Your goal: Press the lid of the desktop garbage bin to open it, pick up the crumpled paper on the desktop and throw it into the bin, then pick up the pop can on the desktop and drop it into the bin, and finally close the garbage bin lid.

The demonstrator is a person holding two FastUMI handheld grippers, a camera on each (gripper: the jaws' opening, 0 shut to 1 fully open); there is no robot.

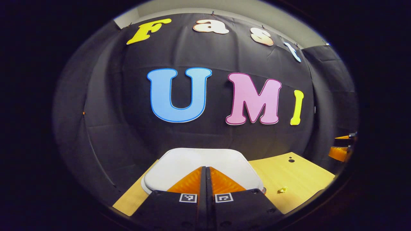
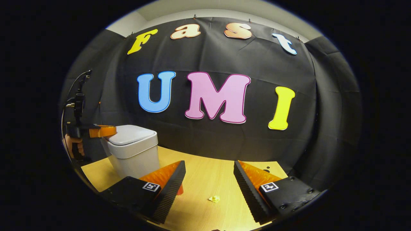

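The white desktop bin point(image 2: 133, 150) stands on the wooden table with its lid point(image 1: 192, 163) down. My left gripper point(image 1: 205, 167) is shut with nothing between its fingers, and its tips are over the lid's near part. In the right gripper view, the left gripper point(image 2: 110, 131) meets the lid's left edge, with a hand point(image 2: 72, 144) holding it. A small yellow crumpled paper point(image 2: 214, 199) lies on the table, ahead of and between the fingers of my open right gripper point(image 2: 209, 165). The paper point(image 1: 283, 189) lies to the right of the bin. A reddish object point(image 2: 180, 190) peeks out from behind the right gripper's left finger.
The light wooden table point(image 2: 205, 179) ends at the black cloth wall behind the bin. A small dark hole point(image 1: 291, 159) marks the table's far right part. The right gripper point(image 1: 342, 150) hovers beyond the table's right edge.
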